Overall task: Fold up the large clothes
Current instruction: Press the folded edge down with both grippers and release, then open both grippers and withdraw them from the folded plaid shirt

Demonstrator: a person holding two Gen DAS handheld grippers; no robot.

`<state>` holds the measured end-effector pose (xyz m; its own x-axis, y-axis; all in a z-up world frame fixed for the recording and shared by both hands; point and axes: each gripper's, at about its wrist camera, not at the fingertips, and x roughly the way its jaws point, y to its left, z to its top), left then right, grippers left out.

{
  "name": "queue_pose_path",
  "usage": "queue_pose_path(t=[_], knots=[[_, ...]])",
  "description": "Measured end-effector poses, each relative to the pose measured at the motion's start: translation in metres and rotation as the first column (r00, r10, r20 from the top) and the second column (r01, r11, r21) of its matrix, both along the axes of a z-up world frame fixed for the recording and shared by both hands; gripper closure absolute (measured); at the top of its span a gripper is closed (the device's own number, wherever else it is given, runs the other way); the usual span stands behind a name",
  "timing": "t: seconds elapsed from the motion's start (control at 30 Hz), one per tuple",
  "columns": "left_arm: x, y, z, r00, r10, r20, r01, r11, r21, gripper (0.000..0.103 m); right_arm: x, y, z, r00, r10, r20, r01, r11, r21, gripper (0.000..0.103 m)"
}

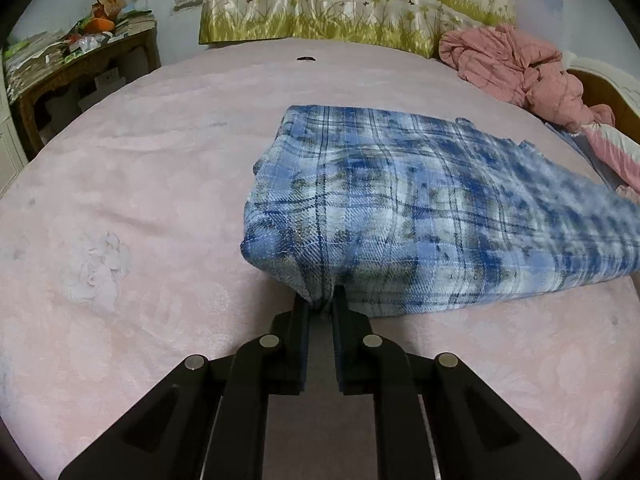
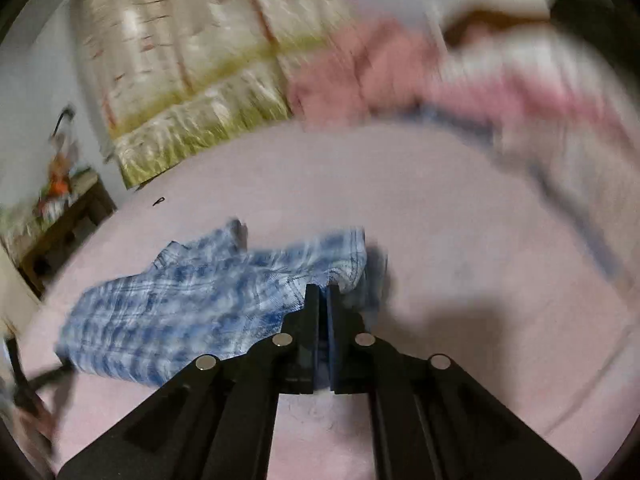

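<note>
Left wrist view: the left gripper (image 1: 322, 300) is rising from the lower centre of the frame, its jaws closed and pinching the near edge of the blue plaid garment (image 1: 420, 208). The garment is lying partly folded across the centre and right of the frame on the pink bed (image 1: 140, 200). A floral pillow (image 1: 320, 8) is standing at the top, a crumpled pink blanket (image 1: 516, 68) is lying at the upper right, and a cluttered wooden bench (image 1: 80, 64) is standing at the upper left.

Right wrist view, heavily blurred: the right gripper (image 2: 323, 292) is occupying the lower centre, its jaws closed on an edge of the blue plaid garment (image 2: 180, 312), which is spreading toward the lower left over the pink bed (image 2: 460, 240).
</note>
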<state>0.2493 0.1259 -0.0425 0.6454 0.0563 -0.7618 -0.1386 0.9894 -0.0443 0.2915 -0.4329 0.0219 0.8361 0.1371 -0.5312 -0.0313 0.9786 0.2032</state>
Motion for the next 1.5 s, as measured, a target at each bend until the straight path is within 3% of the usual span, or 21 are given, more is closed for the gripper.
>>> queue_pose_path(t=[0.03,0.1,0.17,0.23,0.4,0.47,0.5,0.57,0.63,0.67,0.7,0.77,0.87,0.97,1.0,1.07,1.1,1.17,1.23,1.3,1.5], knots=[[0.001,-0.001,0.000,1.000,0.000,-0.005,0.000,1.000,0.009,0.091,0.001,0.005,-0.001,1.000,-0.007,-0.023,0.006,0.999,-0.054,0.101],[0.000,-0.003,0.000,1.000,-0.001,-0.005,0.001,1.000,0.025,0.091,0.018,0.000,-0.033,0.982,-0.067,-0.179,0.051,0.994,-0.092,0.103],[-0.001,-0.003,0.000,1.000,-0.003,-0.004,0.003,1.000,0.023,0.091,0.032,-0.016,-0.071,0.928,-0.167,-0.334,0.128,0.983,-0.134,0.103],[-0.001,-0.001,0.000,1.000,-0.004,0.003,0.004,1.000,0.010,0.091,0.026,-0.031,-0.068,0.935,-0.149,-0.321,0.141,0.989,-0.046,0.103],[-0.005,-0.001,0.003,1.000,-0.014,0.023,0.014,1.000,0.011,0.091,-0.002,-0.033,-0.031,0.977,-0.134,-0.167,0.134,0.991,-0.011,0.098],[-0.007,-0.003,0.005,0.999,-0.015,0.036,0.014,1.000,0.026,0.089,-0.007,-0.030,-0.027,0.982,-0.114,-0.153,0.116,0.993,0.007,0.085],[-0.009,-0.004,0.008,0.999,-0.014,0.050,0.013,0.999,0.031,0.086,-0.006,-0.027,-0.026,0.982,-0.110,-0.151,0.112,0.994,0.008,0.075],[-0.013,-0.004,0.014,0.997,-0.010,0.081,0.007,0.999,0.034,0.076,-0.009,-0.023,-0.026,0.984,-0.099,-0.147,0.100,0.995,-0.002,0.070],[-0.020,-0.004,0.022,0.991,-0.002,0.132,-0.003,0.999,0.038,0.033,-0.014,-0.019,-0.023,0.986,-0.092,-0.141,0.091,0.996,-0.016,0.061],[-0.023,-0.004,0.026,0.988,0.007,0.155,-0.013,0.999,0.041,0.024,-0.017,-0.019,-0.023,0.987,-0.087,-0.138,0.086,0.996,-0.012,0.058],[-0.027,-0.003,0.031,0.982,0.022,0.188,-0.031,0.999,0.044,0.016,-0.018,-0.018,-0.023,0.988,-0.083,-0.132,0.084,0.996,-0.001,0.054],[-0.032,-0.002,0.039,0.975,0.025,0.221,-0.033,0.999,0.032,0.016,-0.020,-0.015,-0.021,0.989,-0.074,-0.129,0.078,0.997,0.026,0.048],[-0.032,0.003,0.042,0.977,0.017,0.214,-0.005,0.998,-0.057,0.014,-0.026,-0.011,-0.022,0.988,-0.073,-0.133,0.083,0.994,0.073,0.039],[-0.028,0.005,0.036,0.988,-0.019,0.153,0.053,0.975,-0.218,0.014,-0.040,-0.002,-0.026,0.989,-0.044,-0.140,0.062,0.990,0.128,0.026],[-0.027,0.004,0.032,0.991,-0.037,0.131,0.073,0.957,-0.282,0.014,-0.045,0.003,-0.028,0.989,-0.032,-0.144,0.053,0.988,0.145,0.019],[-0.024,0.000,0.023,0.994,-0.077,0.083,0.104,0.906,-0.410,0.014,-0.049,0.015,-0.036,0.986,0.013,-0.166,0.018,0.982,0.186,0.018],[-0.020,-0.001,0.016,0.993,-0.100,0.056,0.114,0.864,-0.490,0.014,-0.048,0.022,-0.040,0.982,0.050,-0.185,-0.009,0.977,0.215,0.016],[-0.012,-0.005,0.002,0.996,-0.093,0.002,0.078,0.823,-0.563,0.014,-0.041,0.033,-0.052,0.967,0.119,-0.223,-0.050,0.955,0.292,0.015],[-0.007,-0.006,-0.002,0.998,-0.059,0.008,0.053,0.827,-0.559,0.014,-0.030,0.038,-0.070,0.949,0.143,-0.280,-0.025,0.923,0.385,0.014],[0.002,-0.009,-0.001,0.998,-0.047,0.034,0.058,0.850,-0.523,0.014,-0.020,0.039,-0.082,0.942,0.116,-0.316,0.039,0.895,0.444,0.013],[0.031,-0.004,-0.006,0.997,0.011,0.082,0.031,0.863,-0.504,0.015,-0.003,0.031,-0.085,0.958,-0.106,-0.268,0.189,0.933,0.307,0.013]])
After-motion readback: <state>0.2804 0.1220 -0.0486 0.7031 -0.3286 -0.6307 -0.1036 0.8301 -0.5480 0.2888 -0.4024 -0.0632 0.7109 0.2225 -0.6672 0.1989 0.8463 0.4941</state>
